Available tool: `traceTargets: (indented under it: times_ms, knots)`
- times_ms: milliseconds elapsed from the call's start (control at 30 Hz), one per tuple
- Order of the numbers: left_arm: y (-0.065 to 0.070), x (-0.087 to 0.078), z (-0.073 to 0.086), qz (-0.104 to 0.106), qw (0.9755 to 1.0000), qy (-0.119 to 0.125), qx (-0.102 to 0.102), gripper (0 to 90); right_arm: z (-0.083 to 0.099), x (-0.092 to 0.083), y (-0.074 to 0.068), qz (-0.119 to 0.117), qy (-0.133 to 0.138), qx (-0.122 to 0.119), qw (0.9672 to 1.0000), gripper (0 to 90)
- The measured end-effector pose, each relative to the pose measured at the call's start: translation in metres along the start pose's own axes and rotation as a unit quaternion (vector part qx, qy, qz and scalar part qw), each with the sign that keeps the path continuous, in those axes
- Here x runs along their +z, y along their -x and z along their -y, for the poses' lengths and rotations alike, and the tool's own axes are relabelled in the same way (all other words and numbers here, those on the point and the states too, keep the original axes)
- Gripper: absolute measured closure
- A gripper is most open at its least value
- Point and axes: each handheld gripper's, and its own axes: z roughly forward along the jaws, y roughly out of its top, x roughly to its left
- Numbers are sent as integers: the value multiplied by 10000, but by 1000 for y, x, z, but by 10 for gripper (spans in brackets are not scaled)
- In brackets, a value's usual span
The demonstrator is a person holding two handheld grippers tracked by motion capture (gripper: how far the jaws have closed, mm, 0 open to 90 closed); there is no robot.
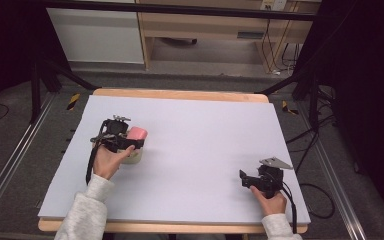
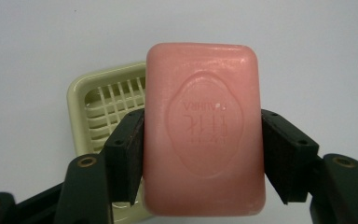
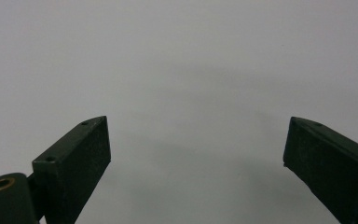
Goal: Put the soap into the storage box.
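**Here, pink soap held over its dish**

We look down on a pale grey table top (image 1: 200, 150) w/ a wood edge, a person's two forearms in light grey sleeves coming in from the bottom. Each hand holds a black two-jaw gripper.

On the left side of the table, the left gripper (image 1: 130, 142) has hold of a pink soap bar (image 1: 137, 133). In the left gripper view we see this up close: the soap bar (image 2: 204, 128) sits squarely betw. the two black pads (image 2: 129, 154), which press on its long sides, one pad per side. The bar is a rounded rectangle w/ an oval stamp and raised lettering on its face; the lettering reads upside down from this camera. The jaws are closed onto the bar as far as its width allows.

Behind and below the soap lies a pale yellow-green soap dish (image 2: 103, 107) w/ a slotted grid floor. The bar covers approx. the right half of the dish from this angle; whether the soap touches the dish, we can't tell. In the high view the dish (image 1: 134, 158) shows as a pale shape just under the gripper, next to the left hand (image 1: 107, 161).

On the right side, near the front edge, the right gripper (image 1: 246, 179) rests low in the right hand (image 1: 271, 201), well apart from the soap and dish. In the right gripper view its jaws stand wide apart w/ nothing betw. them, bare table beyond.
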Motion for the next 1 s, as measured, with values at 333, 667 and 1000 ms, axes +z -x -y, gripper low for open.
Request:
traceTargets:
  times_ms: [333, 667, 1000]
  knots:
    - [-13, 12, 4, -178, 9997, -76, -156, 372, 0, 0, 0, -10, -18, -6, 10000, 77]
    - [-23, 21, 8, -313, 9989, -141, -321, 372, 0, 1, 0, -2, -16, -36, 10000, 77]
    - [-27, 29, 9, -338, 9984, -230, -400, 372, 0, 1, -1, -4, -22, -51, 10000, 77]
